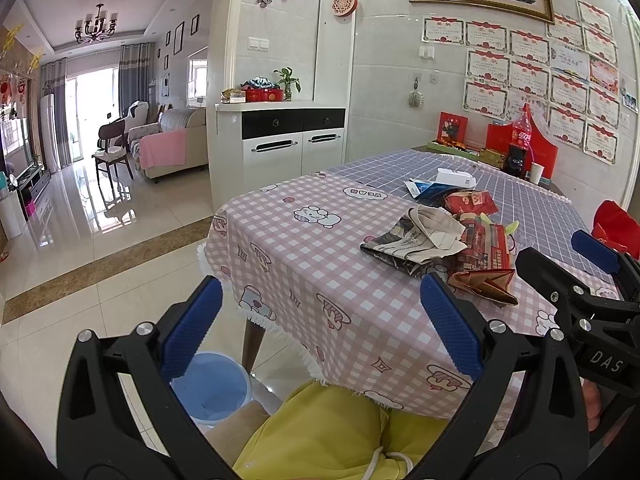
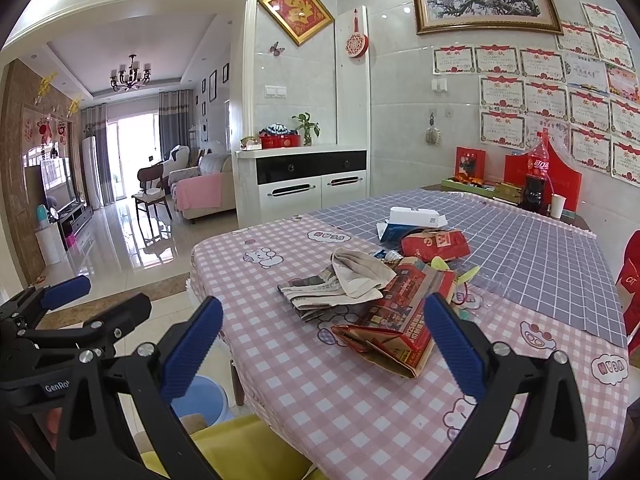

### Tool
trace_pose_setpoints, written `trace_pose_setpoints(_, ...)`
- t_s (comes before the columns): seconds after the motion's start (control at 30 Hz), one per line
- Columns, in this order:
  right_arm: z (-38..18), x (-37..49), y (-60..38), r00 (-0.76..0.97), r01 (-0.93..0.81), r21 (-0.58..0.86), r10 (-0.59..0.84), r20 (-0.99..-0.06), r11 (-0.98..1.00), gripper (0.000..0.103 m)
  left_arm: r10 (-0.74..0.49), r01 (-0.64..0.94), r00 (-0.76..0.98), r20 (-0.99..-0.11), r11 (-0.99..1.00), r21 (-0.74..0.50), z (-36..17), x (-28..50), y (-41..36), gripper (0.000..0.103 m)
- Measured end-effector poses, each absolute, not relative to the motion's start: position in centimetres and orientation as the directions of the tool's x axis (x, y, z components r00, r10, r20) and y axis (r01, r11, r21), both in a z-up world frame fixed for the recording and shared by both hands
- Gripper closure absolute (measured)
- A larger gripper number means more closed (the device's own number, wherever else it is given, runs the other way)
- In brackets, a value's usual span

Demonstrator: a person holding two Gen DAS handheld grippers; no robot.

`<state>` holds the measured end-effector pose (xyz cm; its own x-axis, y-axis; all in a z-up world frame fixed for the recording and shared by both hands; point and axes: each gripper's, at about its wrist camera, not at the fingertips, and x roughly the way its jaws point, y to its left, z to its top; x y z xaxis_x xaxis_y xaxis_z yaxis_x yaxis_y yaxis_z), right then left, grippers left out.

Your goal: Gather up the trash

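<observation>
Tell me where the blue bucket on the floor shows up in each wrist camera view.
Left wrist view: the blue bucket sits low and left of centre, beside the table leg, partly behind the left hand-held gripper.
Right wrist view: only its rim peeks out at lower left, behind a blue finger pad.
Shared landmark: the pink checked tablecloth corner hanging above it.

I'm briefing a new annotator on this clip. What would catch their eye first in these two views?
Probably the heap of trash mid-table: a flattened red carton nearest the open right gripper, with crumpled newspaper beside it and a red snack bag behind. Next, the pink checked tablecloth meeting a grey-blue one farther back, and the blue bucket on the floor below the open left gripper.
</observation>
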<state>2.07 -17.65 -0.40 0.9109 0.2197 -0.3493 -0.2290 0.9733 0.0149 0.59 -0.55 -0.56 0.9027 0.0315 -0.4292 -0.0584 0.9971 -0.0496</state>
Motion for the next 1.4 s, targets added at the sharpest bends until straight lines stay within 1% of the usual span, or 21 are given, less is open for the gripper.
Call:
trace_pose_setpoints(0.8,-0.8,2.4,-17.8,0.903,-0.227,0.021,0.219,-0.368,0.974,0.004,0.034,-0.062,0.899,-0.436,0.997,-0.05,-1.1,0.7,-0.3,0.006)
trace_pose_setpoints(0.97,-1.3,3.2,-17.6,0.896,-0.219,0.028,0.212,-0.389,0.975,0.004,0.022,-0.055,0.886,-0.464,0.997,-0.056,-1.5,1.5,0.1,0.006)
trace_pose_setpoints(1.2,-2.7,4.9,-17.6,0.88,-0.181,0.024,0.173,-0.442,0.983,0.004,-0.02,-0.023,0.845,-0.534,0.997,-0.074,-2.6,3.9,0.2,0.006)
trace_pose_setpoints(1.4,-4.0,7.0,-18.4,0.861,-0.123,0.036,0.124,-0.493,0.992,0.004,-0.094,0.053,0.793,-0.601,0.995,-0.085,-4.2,7.3,-0.7,0.006)
